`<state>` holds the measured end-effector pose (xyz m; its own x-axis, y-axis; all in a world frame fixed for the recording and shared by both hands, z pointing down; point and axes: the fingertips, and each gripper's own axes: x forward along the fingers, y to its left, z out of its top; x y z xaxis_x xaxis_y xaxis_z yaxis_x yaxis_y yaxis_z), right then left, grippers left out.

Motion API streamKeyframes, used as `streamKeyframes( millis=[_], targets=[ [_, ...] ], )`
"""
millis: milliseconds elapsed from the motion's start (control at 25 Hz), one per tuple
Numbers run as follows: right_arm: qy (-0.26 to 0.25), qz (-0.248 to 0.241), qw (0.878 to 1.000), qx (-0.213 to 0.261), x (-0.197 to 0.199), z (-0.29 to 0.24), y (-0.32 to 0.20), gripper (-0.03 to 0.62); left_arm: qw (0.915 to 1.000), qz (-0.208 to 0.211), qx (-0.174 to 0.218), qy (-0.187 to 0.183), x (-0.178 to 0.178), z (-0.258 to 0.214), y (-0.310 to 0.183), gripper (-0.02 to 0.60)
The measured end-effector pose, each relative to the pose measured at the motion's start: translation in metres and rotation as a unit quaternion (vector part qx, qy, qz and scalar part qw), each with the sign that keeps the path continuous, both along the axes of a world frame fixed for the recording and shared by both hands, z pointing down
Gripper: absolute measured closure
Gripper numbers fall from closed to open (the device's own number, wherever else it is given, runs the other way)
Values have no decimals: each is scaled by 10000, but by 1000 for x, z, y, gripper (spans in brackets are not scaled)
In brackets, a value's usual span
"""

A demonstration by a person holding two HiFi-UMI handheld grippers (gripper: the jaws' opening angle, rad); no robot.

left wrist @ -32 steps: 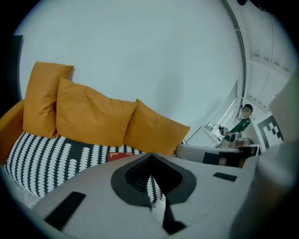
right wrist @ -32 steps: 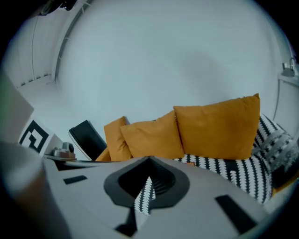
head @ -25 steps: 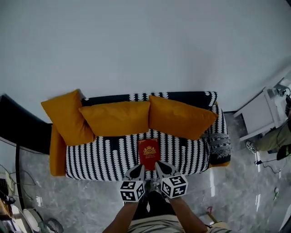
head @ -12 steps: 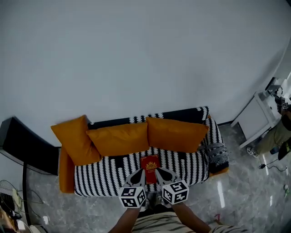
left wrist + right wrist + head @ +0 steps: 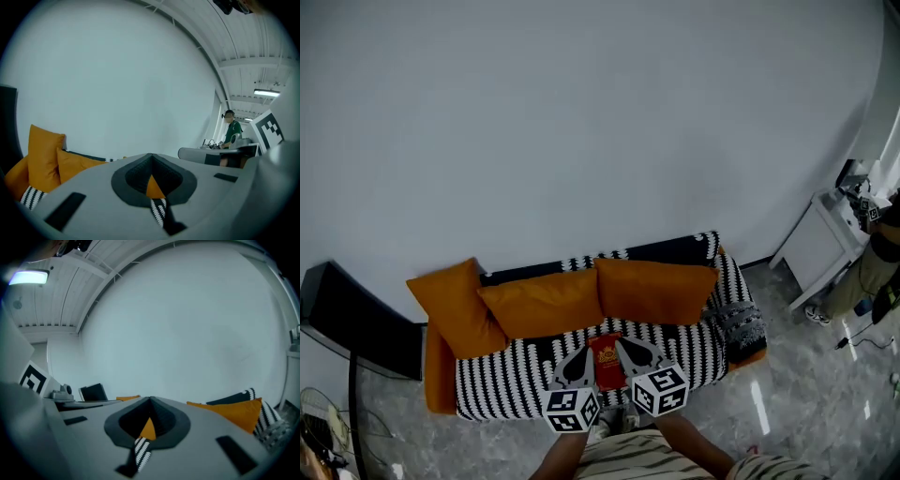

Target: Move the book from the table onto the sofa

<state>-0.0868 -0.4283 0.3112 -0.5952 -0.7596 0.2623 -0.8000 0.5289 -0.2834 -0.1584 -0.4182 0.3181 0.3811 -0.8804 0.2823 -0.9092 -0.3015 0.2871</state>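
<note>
room: pale plain wall [image 5: 581, 122] behind, glossy grey floor [image 5: 787, 412] below.
far left: dark flat panel [image 5: 347, 319] standing at the sofa's end.
sofa [image 5: 506, 370]: black-and-white patterned, set against the wall, with three orange cushions [image 5: 544, 302] along its back.
left gripper [image 5: 586, 354]: over the front of the seat, jaws clenched together with nothing in them; its own view looks over the cushions at the wall.
book [image 5: 607, 362]: red, lying flat on the middle of the seat in front of the cushions; in the head view it shows in the gap between the two pairs of jaws and is held by neither.
right gripper [image 5: 625, 345]: just right of the book in the head view, jaws clenched and empty.
right end: grey textured cushion [image 5: 736, 319] at the sofa's arm.
far right: white cabinet [image 5: 814, 246] with a person [image 5: 877, 272] beside it.
</note>
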Motion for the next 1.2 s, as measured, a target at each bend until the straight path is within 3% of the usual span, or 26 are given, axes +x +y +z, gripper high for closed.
streamKeyframes(
  millis=[480, 1200],
  targets=[
    [-28, -166, 9986, 499, -4, -40, -13, 582, 9985, -50, 528, -134, 7, -39, -16, 578],
    [-27, -41, 9964, 844, -6, -54, -16, 582, 9969, 36, 787, -75, 8, -51, -20, 578]
  ],
)
